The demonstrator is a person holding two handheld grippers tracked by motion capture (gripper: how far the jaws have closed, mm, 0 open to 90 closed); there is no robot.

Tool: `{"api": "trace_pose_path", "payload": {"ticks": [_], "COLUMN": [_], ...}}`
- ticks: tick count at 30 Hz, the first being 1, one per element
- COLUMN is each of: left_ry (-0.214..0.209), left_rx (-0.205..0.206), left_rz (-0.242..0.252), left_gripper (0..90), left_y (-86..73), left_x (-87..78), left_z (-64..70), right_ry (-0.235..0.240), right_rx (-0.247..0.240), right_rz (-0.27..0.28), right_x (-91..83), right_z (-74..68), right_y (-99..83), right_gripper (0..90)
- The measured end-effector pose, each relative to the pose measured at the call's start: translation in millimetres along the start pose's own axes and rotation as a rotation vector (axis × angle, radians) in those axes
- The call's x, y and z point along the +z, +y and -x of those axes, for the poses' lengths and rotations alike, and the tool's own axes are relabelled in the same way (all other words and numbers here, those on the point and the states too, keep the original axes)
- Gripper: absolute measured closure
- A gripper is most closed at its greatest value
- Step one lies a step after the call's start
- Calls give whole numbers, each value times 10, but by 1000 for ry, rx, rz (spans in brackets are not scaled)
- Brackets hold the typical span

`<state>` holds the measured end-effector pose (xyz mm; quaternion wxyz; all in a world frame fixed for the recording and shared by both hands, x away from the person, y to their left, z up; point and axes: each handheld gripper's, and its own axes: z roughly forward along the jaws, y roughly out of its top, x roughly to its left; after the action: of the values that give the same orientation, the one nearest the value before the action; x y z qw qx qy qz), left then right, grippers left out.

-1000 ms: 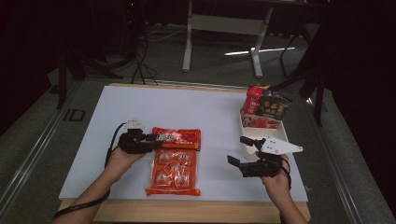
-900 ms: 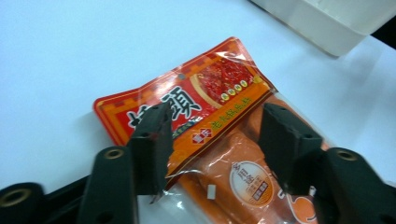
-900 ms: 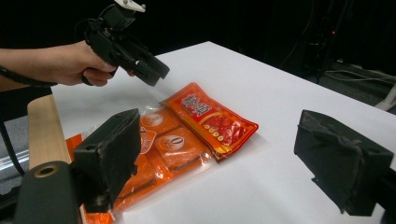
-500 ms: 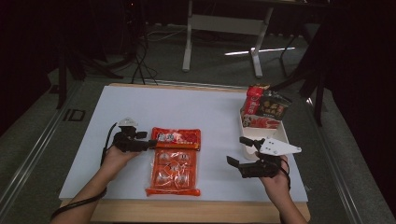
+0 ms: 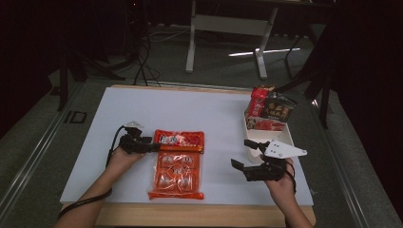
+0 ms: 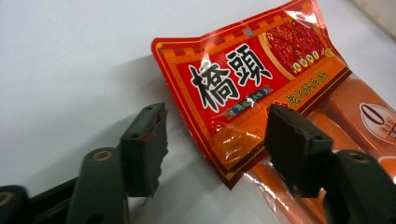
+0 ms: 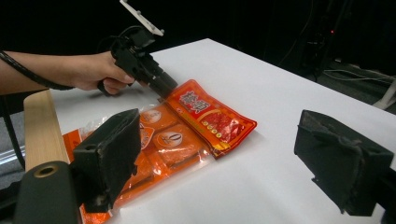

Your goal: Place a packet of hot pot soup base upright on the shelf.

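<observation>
A red and orange snack bag (image 5: 177,164) lies flat near the table's front, its clear lower half showing several wrapped pieces. My left gripper (image 5: 150,147) is at the bag's top-left corner. In the left gripper view the left gripper (image 6: 217,149) is open, and the corner of the red header (image 6: 243,79) sits between its jaws without being pinched. My right gripper (image 5: 243,153) hovers open to the right of the bag, pointing toward it. In the right gripper view the right gripper (image 7: 226,161) has nothing between its wide-apart jaws, and beyond them are the bag (image 7: 187,126) and the left gripper (image 7: 161,84).
A white box (image 5: 259,137) holding upright snack packets (image 5: 268,109) stands at the table's right edge, just behind my right hand. The white tabletop (image 5: 190,109) stretches back from the bag. A wooden strip (image 5: 190,216) runs along the front edge.
The left gripper drew back slightly to the left, then edged in again to the bag's top-left corner. The right gripper has barely moved.
</observation>
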<state>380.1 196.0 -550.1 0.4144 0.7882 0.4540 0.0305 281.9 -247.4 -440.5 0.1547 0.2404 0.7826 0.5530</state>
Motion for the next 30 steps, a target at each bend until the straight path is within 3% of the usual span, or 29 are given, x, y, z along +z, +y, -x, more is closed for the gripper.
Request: {"api": "trace_pose_path", "payload": {"ticks": [13,18,27,30], "left_ry": [-82,-84,-35,-23], "left_rx": [6,11,20,31], "left_rz": [-22,-23,-12,-6], "left_gripper": [614,666,876,887], "left_y": [28,26,51,52], "left_x": [109,116,142,132], "left_z": [46,61,114,135], "right_ry": [4,7,10,12], "right_rx": [3,3,4,5], "right_rz": [-3,-3,-9,-8], "right_x": [-1,9,24,22], "right_z": [8,5,7,9], "right_y": [-12,-12,-19,-21], "right_gripper": [146,146,146,146]}}
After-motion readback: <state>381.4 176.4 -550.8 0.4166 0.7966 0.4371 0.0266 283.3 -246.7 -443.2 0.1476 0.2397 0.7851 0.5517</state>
